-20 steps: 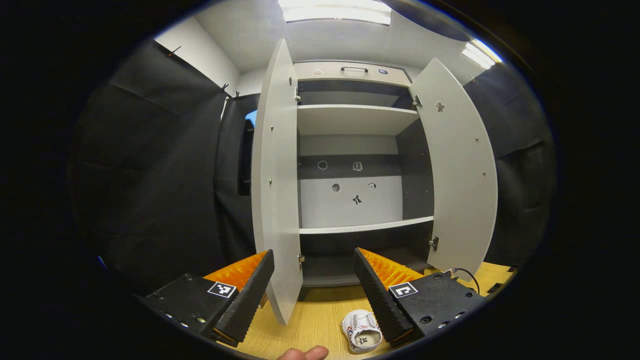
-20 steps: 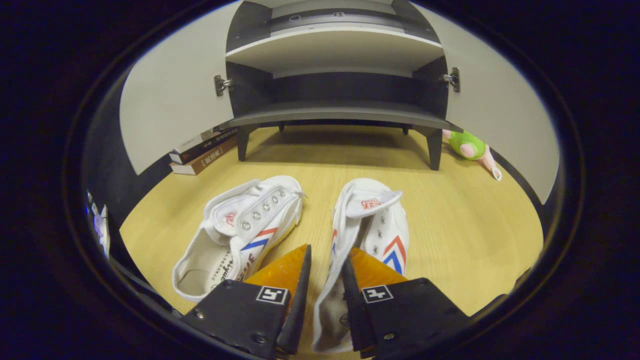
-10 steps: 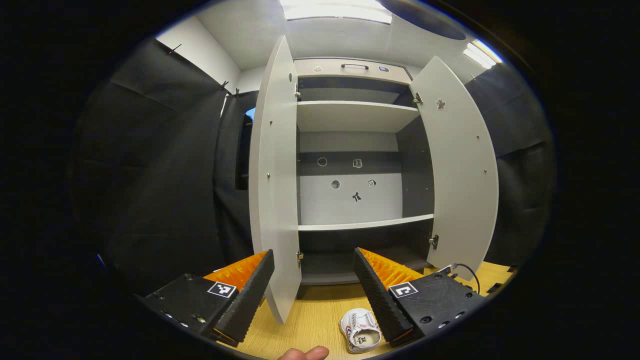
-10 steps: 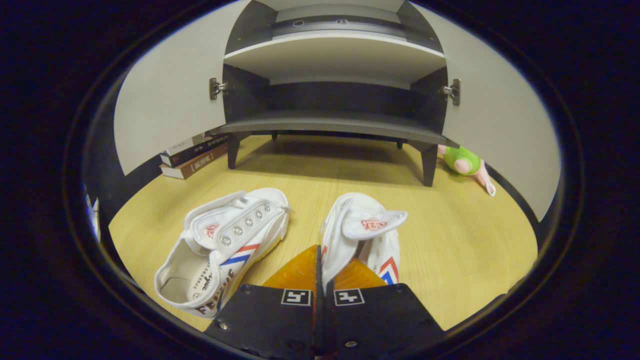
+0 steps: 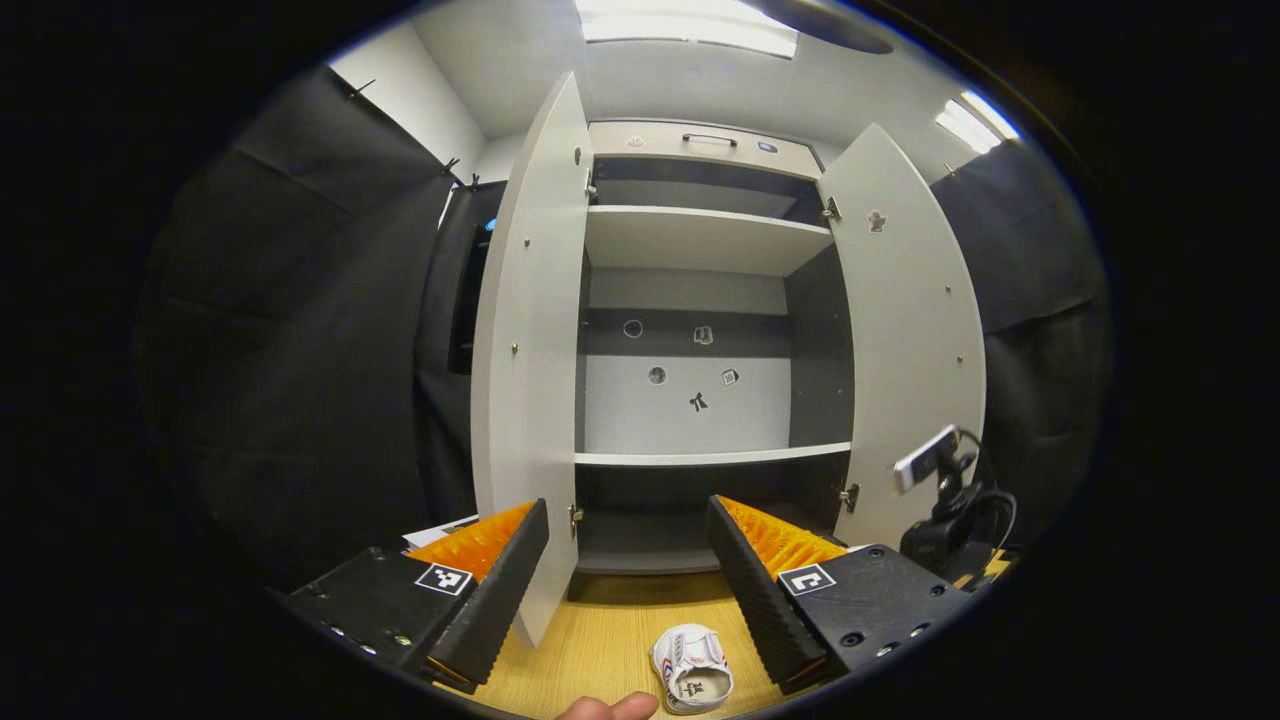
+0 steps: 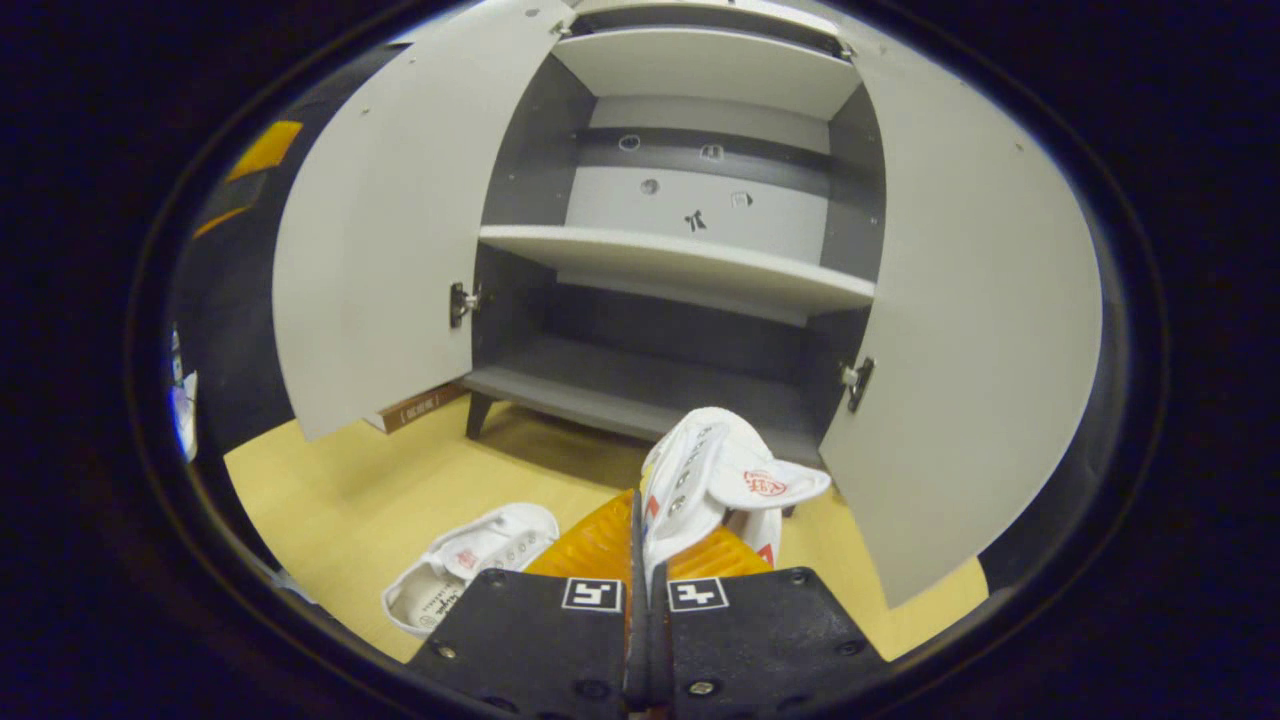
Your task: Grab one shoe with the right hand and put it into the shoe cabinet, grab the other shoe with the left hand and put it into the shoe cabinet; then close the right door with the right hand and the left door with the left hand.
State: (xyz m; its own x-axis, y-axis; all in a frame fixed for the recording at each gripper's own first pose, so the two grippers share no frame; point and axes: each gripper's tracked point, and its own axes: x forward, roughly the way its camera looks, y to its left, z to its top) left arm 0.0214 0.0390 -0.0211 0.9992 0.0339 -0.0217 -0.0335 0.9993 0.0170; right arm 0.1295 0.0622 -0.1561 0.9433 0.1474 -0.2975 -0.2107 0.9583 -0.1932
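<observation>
My right gripper (image 6: 641,520) clenched on white shoe (image 6: 715,470), frame centre-bottom, before shoe cabinet (image 6: 690,270); my left gripper (image 5: 628,530) released; second shoe (image 6: 470,565) lower left on floor (image 6: 330,500).

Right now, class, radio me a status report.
Right gripper shut on shoe, lifted. Left gripper open. Other shoe on floor. Cabinet doors open, path clear.

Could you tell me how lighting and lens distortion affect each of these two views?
Left gripper view: bright ceiling lights glare at the top, and fisheye bows the cabinet doors outward. Right gripper view: dimmer and even, bottom shelf shaded, doors curved, the held shoe sharp.
</observation>
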